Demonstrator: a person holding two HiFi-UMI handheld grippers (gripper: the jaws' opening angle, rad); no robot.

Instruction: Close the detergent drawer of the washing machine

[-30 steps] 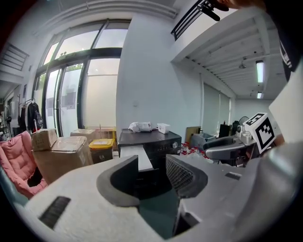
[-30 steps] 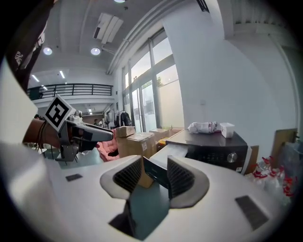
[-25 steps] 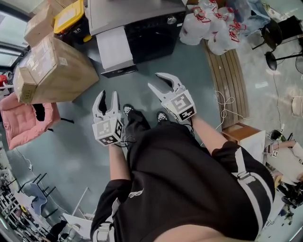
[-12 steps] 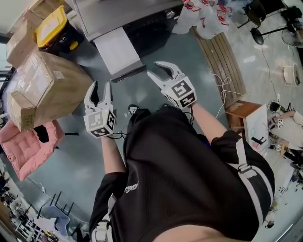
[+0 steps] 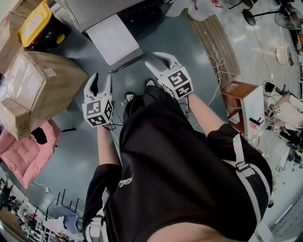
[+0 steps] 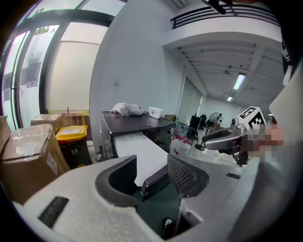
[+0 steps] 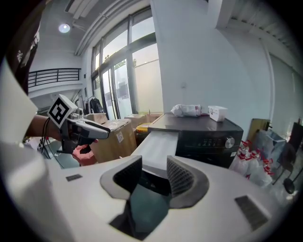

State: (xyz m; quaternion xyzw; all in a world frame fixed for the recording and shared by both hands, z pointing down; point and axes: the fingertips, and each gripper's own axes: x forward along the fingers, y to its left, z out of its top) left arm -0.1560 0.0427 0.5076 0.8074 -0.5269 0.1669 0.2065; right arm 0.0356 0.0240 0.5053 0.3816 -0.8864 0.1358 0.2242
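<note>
The dark washing machine (image 5: 90,12) stands at the top of the head view with its white detergent drawer (image 5: 113,40) pulled far out toward me. My left gripper (image 5: 98,81) hovers just below and left of the drawer's front end. Its jaws have just been opening and hold nothing. My right gripper (image 5: 157,62) is open and empty, just right of the drawer's front. In the left gripper view the drawer (image 6: 142,151) lies ahead between the jaws (image 6: 152,170). The right gripper view shows the drawer (image 7: 158,144) beyond its jaws (image 7: 154,172).
Large cardboard boxes (image 5: 38,90) and a yellow-lidded bin (image 5: 35,23) stand left of the machine. A pink cushion (image 5: 23,151) lies lower left. A wooden slatted board (image 5: 213,38), white plastic bags (image 5: 201,7) and a small wooden stool (image 5: 239,101) are to the right.
Both grippers have moved forward toward the drawer's front end. The left gripper's jaws stand a little wider than before.
</note>
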